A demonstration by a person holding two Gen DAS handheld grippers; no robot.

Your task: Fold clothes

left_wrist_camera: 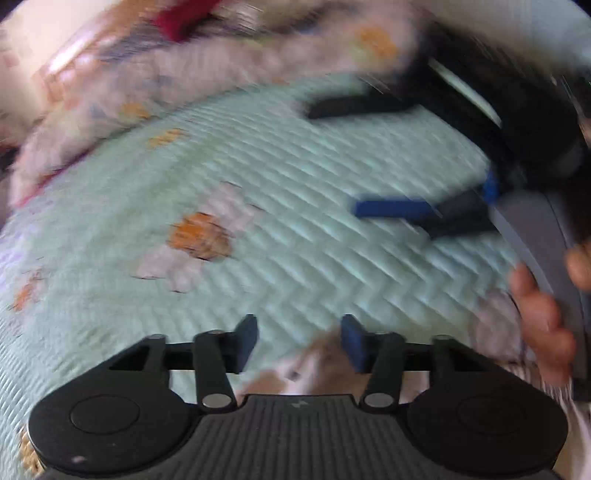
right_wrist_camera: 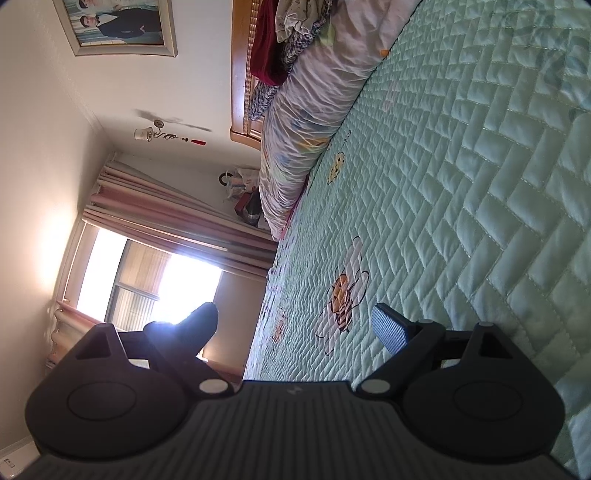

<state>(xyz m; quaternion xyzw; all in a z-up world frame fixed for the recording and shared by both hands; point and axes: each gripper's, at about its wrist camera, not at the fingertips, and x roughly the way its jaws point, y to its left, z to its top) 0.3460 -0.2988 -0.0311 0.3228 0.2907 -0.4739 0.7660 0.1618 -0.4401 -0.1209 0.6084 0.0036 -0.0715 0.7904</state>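
Jaws of the left gripper point(left_wrist_camera: 299, 332) stand partly apart, pads clear of each other and angled down at the bed. The jaws of the right gripper point(right_wrist_camera: 297, 321) are spread wide with nothing between them, held level above the mint quilted bedspread point(right_wrist_camera: 461, 184).

A pale cloth point(left_wrist_camera: 295, 369) with peach patches shows in the gap just under the left jaws, at the near edge of the bed. Motion blur hides whether the pads touch it and which way its length runs. It is probably the garment in work, and the left gripper is clearly the nearer to it. The right gripper, with a hand point(left_wrist_camera: 539, 314) on its grip, hovers farther out and to the right, over bare bedspread.

A heap of clothes point(right_wrist_camera: 291, 22) lies well away against the headboard point(right_wrist_camera: 240, 74), beyond the rolled duvet point(right_wrist_camera: 295, 129). The next grasp probably needs only a short descent by the left jaws.
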